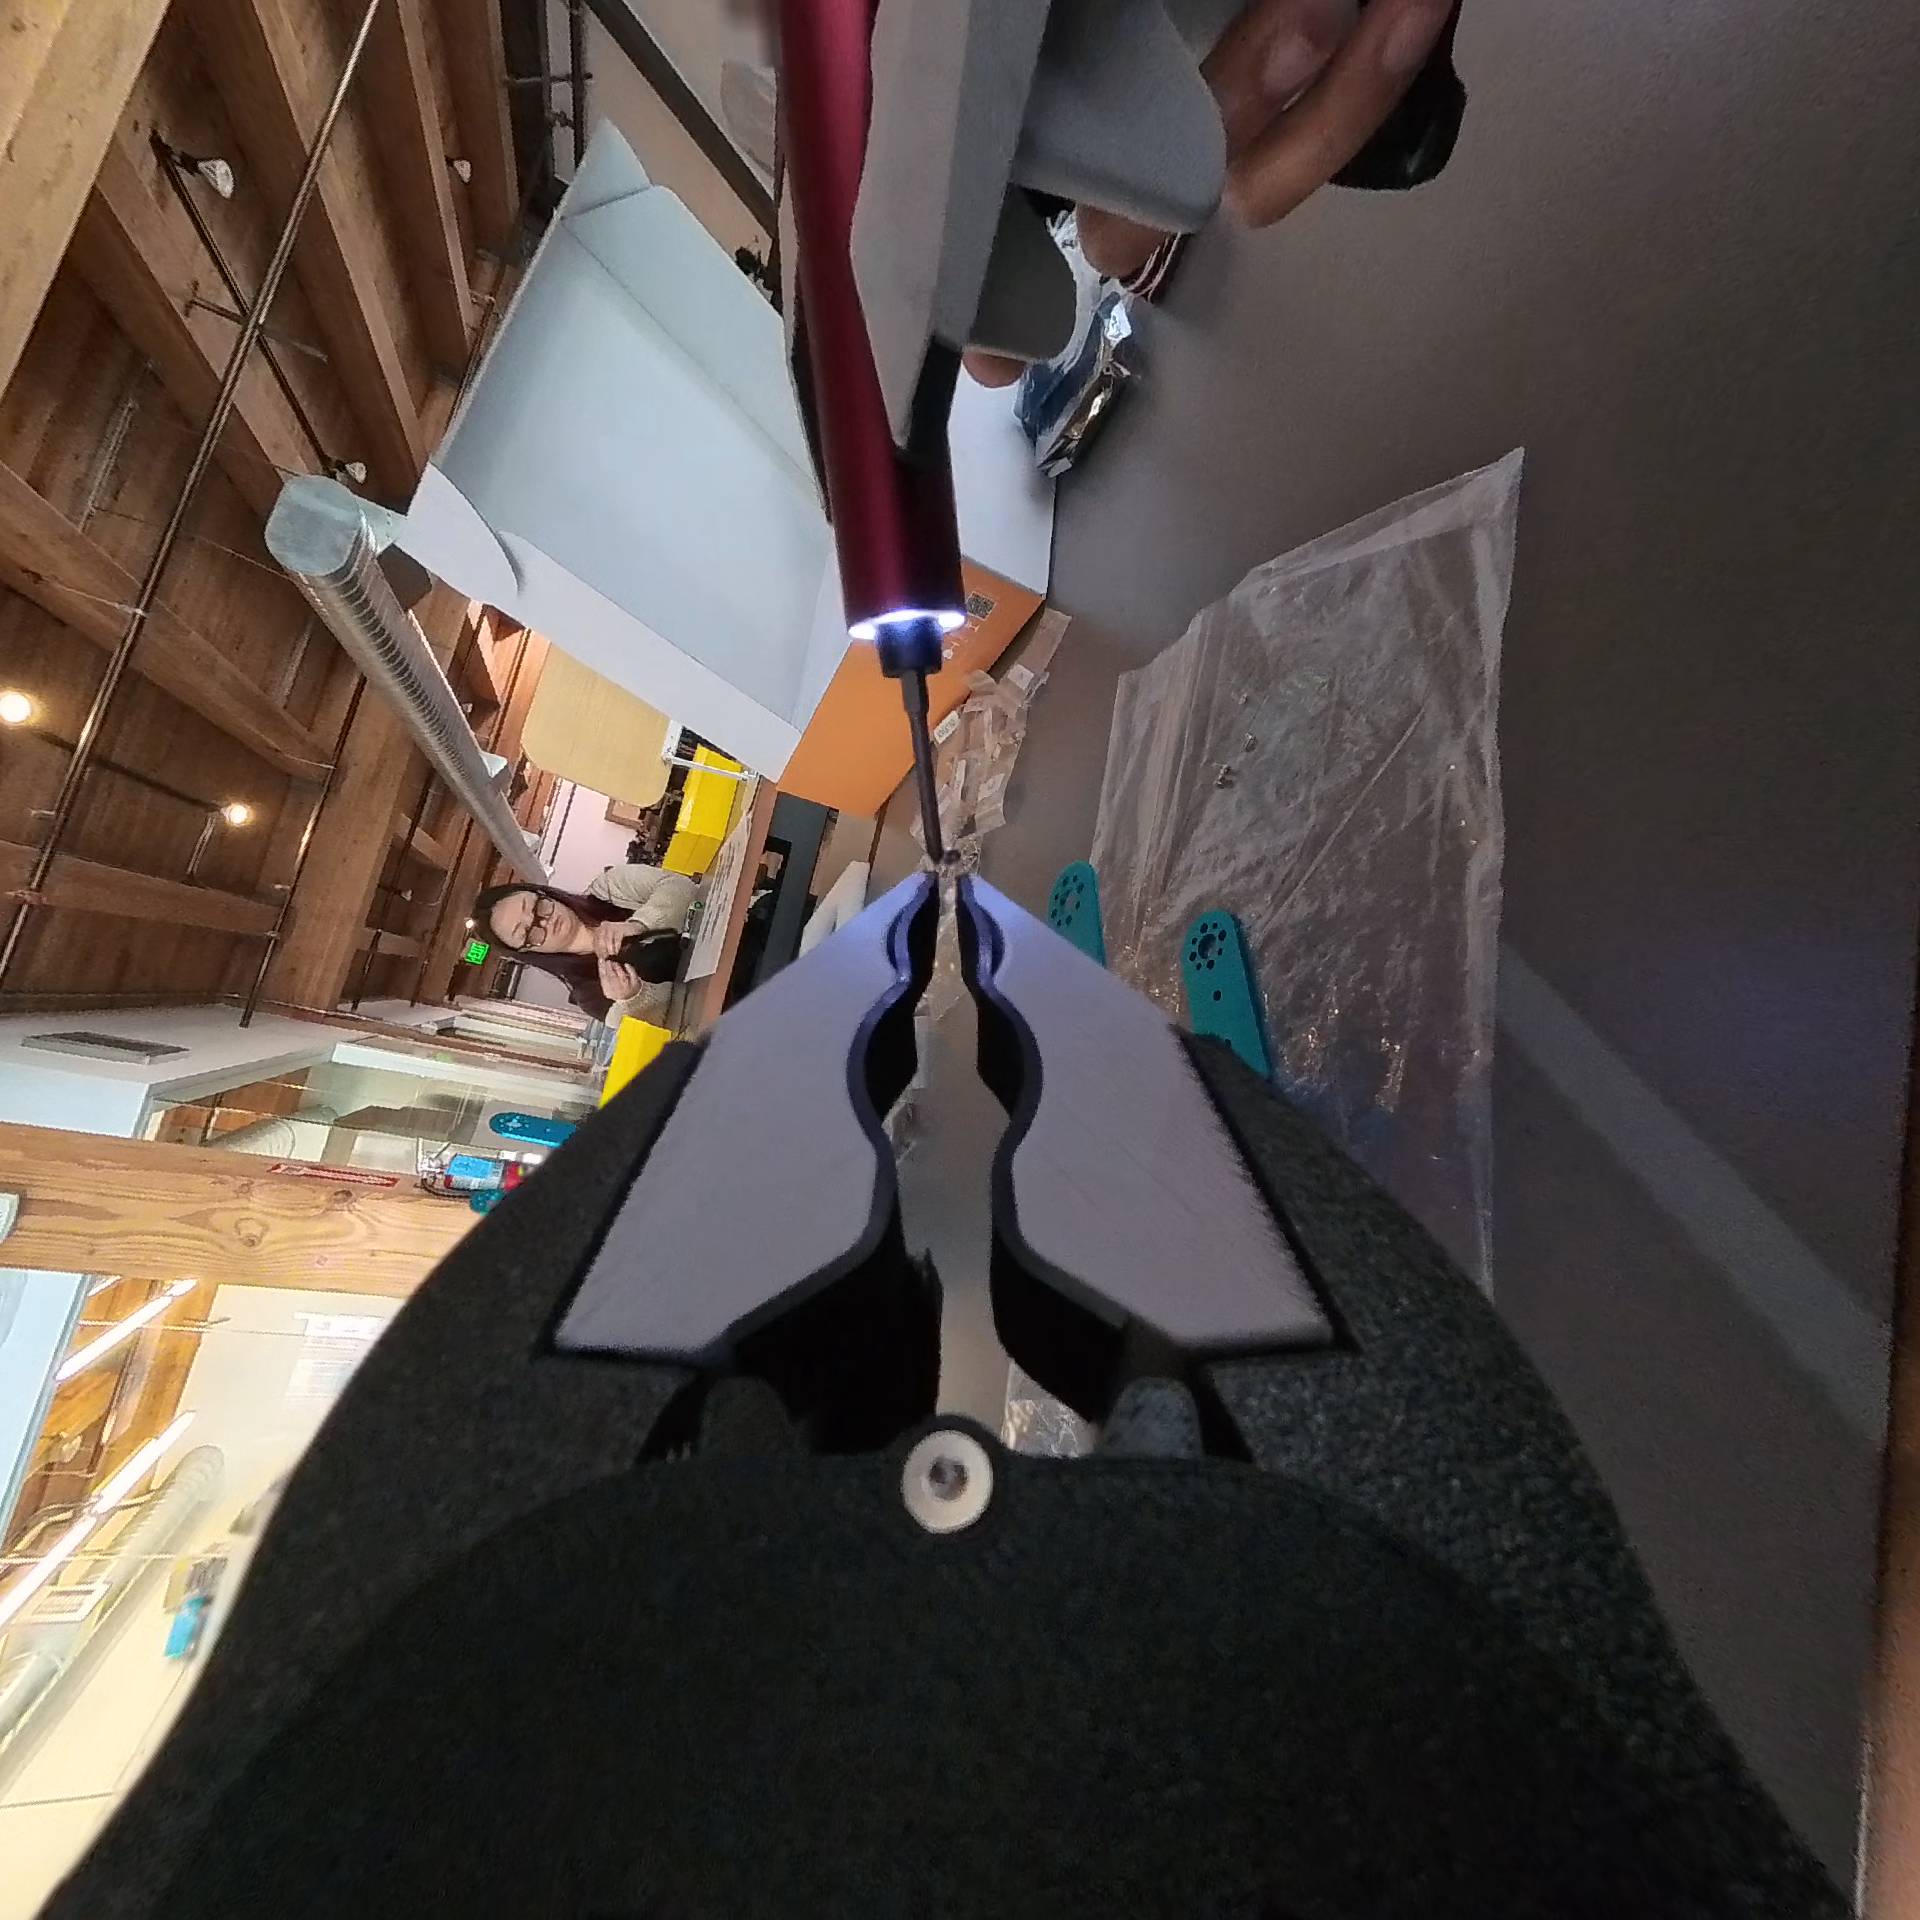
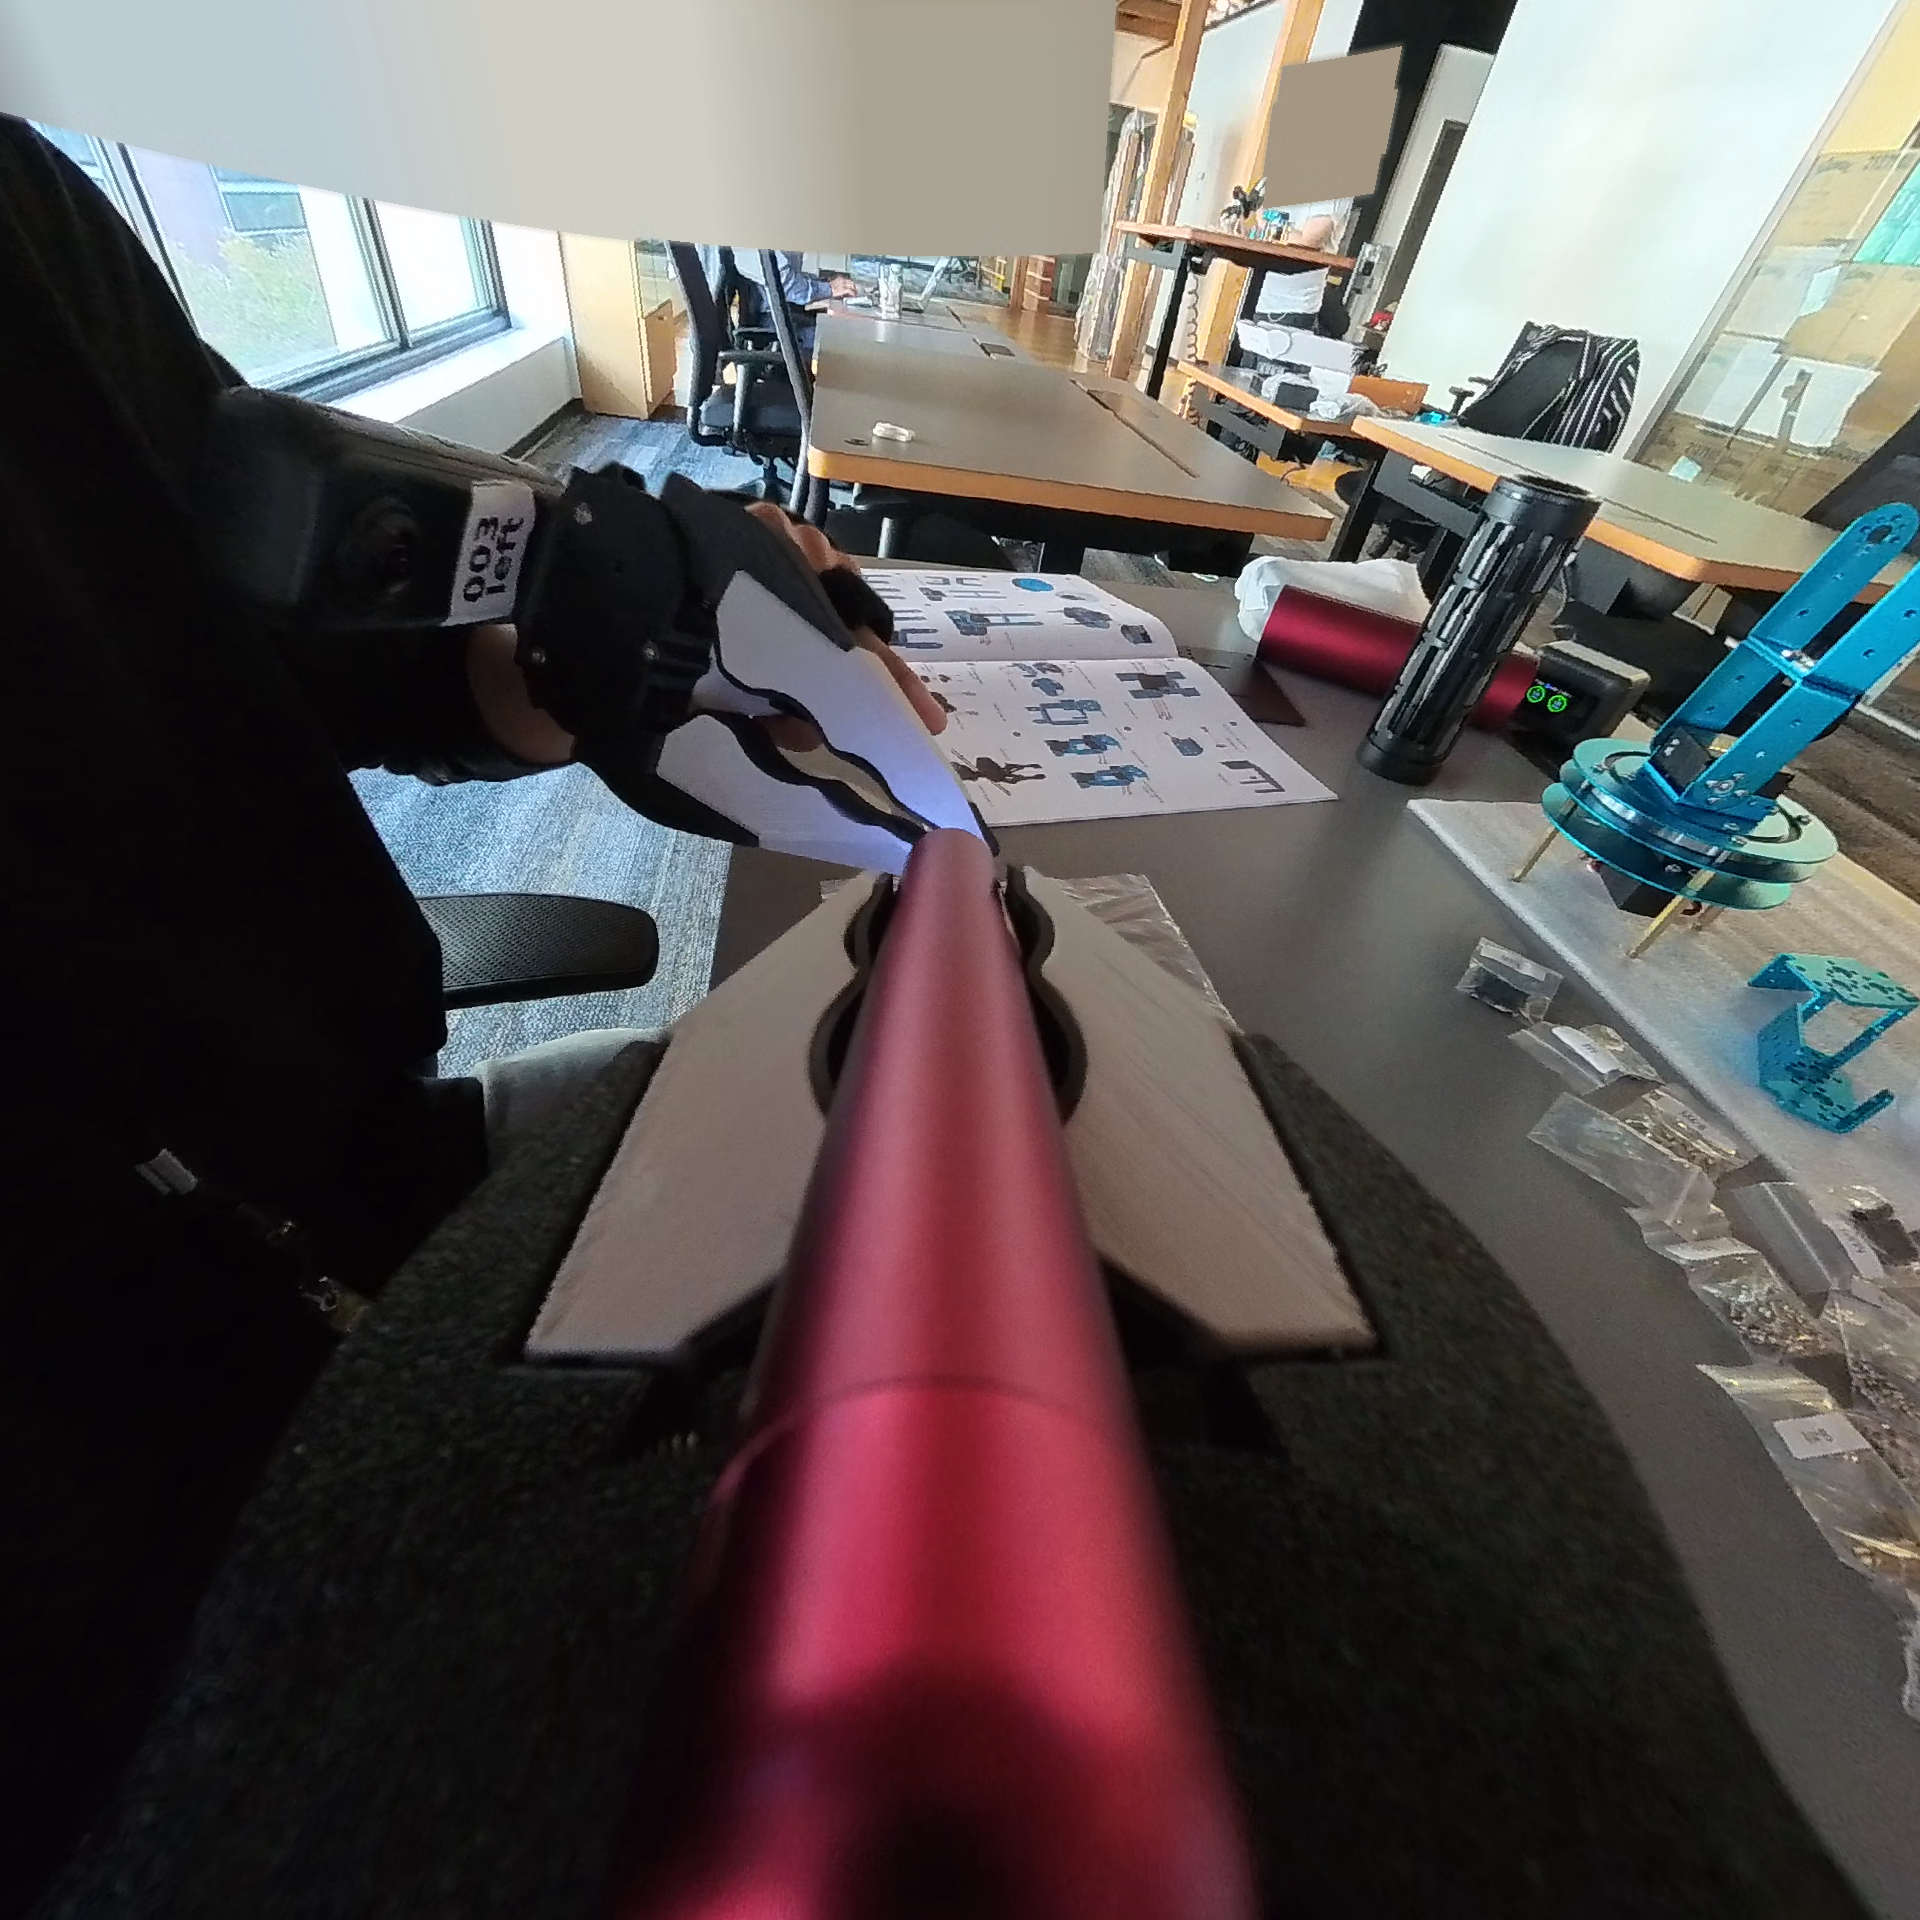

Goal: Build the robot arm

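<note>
My right gripper [image 2: 948, 881] is shut on a dark red electric screwdriver [image 2: 935, 1247], which runs forward between its fingers. In the left wrist view the screwdriver [image 1: 873, 416] comes in from the top with its tip ring lit. Its thin black bit [image 1: 925, 769] points down onto the tips of my left gripper [image 1: 945, 878]. The left gripper is shut on a small shiny part [image 1: 951, 860]; I cannot tell what the part is. In the right wrist view the left gripper [image 2: 966, 831] meets the screwdriver's front end, and a gloved hand holds it.
On the dark table [image 2: 1351, 1039] lie an open manual [image 2: 1091, 707], a black cylinder [image 2: 1475, 644], a blue metal arm assembly [image 2: 1745, 748], a blue bracket [image 2: 1829, 1049] and small parts bags [image 2: 1662, 1143]. A clear plastic bag [image 1: 1330, 779], teal brackets [image 1: 1226, 977] and an open white box [image 1: 644, 468] lie beyond the left gripper. My hands' fingertips stand some 7 cm from each other.
</note>
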Action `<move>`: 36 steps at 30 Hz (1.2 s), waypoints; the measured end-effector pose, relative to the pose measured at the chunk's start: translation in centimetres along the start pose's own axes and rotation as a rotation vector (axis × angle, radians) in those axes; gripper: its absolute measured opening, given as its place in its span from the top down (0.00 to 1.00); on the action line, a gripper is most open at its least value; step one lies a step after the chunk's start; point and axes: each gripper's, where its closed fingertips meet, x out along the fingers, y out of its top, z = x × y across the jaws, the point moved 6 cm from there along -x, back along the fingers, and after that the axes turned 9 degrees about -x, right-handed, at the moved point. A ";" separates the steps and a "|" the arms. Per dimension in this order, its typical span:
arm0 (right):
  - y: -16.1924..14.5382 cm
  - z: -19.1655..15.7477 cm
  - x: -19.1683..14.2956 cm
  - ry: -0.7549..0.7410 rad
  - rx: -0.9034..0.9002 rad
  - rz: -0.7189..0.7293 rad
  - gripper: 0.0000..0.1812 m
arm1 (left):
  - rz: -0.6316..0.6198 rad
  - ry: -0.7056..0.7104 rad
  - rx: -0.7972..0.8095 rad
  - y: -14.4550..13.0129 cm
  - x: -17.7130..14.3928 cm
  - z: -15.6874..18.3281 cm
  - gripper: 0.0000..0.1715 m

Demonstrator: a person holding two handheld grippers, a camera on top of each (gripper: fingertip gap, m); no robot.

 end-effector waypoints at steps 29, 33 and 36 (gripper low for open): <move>0.9 0.0 -0.5 0.167 0.179 0.240 0.88 | 0.369 -0.092 -0.322 1.7 -2.0 -1.1 0.94; 0.8 0.0 -0.6 0.169 0.189 0.252 0.88 | 0.391 -0.099 -0.339 2.0 -2.3 -1.3 0.98; 0.8 0.0 -0.8 0.178 0.200 0.269 0.88 | 0.388 -0.097 -0.341 1.9 -2.3 -1.4 0.99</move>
